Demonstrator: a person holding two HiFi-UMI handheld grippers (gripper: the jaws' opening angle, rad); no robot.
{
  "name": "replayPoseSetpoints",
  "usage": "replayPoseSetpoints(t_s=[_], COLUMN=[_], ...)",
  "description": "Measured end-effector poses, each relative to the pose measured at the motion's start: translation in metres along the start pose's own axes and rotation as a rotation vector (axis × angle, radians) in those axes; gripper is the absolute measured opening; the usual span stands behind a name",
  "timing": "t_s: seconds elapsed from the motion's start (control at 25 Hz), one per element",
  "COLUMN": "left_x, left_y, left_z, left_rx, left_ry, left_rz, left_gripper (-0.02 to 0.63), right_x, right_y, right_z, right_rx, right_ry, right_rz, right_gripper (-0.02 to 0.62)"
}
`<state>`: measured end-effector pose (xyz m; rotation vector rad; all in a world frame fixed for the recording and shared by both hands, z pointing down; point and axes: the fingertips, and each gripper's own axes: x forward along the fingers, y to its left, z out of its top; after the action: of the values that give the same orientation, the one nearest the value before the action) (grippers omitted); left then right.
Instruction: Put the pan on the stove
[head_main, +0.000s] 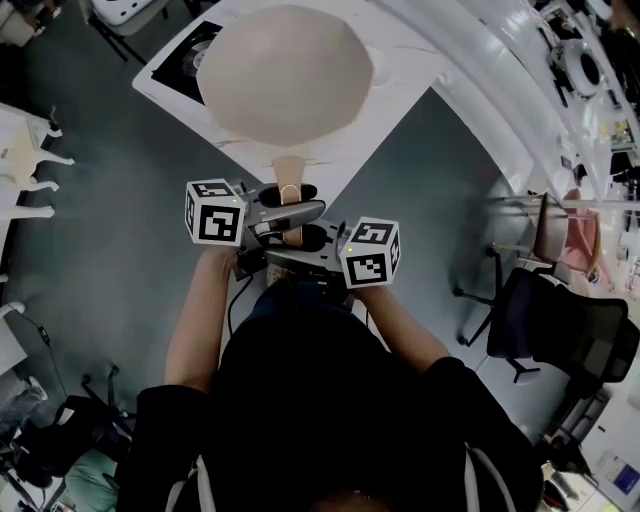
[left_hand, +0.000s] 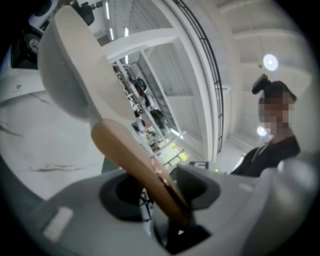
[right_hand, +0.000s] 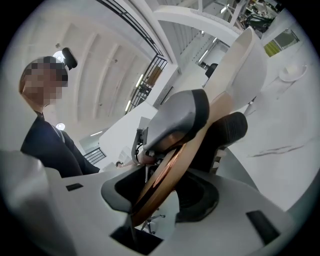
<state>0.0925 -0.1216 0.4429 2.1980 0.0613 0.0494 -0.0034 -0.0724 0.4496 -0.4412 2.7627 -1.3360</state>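
A pan (head_main: 285, 75) with a pale beige inside hangs over the white table (head_main: 400, 90), its wooden handle (head_main: 290, 172) pointing toward me. My left gripper (head_main: 283, 203) and right gripper (head_main: 300, 240) are both shut on that handle, close together. In the left gripper view the handle (left_hand: 135, 160) runs between the jaws of the left gripper (left_hand: 160, 192) up to the pan (left_hand: 75, 75). The right gripper view shows the handle (right_hand: 170, 175) clamped in the right gripper (right_hand: 162, 192). A dark flat plate (head_main: 190, 55), perhaps the stove, lies mostly hidden under the pan.
A black office chair (head_main: 560, 330) and a pink-seated chair (head_main: 572, 228) stand to the right on the grey floor. White furniture (head_main: 25, 160) lines the left edge. A curved white counter (head_main: 520, 90) runs along the upper right.
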Motion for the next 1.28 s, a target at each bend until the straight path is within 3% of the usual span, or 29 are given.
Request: replayPoseSetpoints(t_s=[0.84,1.28], left_x=[-0.103,-0.135], left_y=[0.041,0.083], left_z=[0.111,0.13], left_rx=[0.053,-0.019], left_ry=[-0.084,-0.087], left_rz=[0.137,0.146], left_gripper=[0.199,0.198], right_x=[0.11,0.15], right_y=[-0.016,-0.046], right_z=[0.09,0.107], right_rx=[-0.055,0.0], right_ry=[0.052,0.059], right_rz=[0.139,0.132], right_gripper=[0.178,0.179])
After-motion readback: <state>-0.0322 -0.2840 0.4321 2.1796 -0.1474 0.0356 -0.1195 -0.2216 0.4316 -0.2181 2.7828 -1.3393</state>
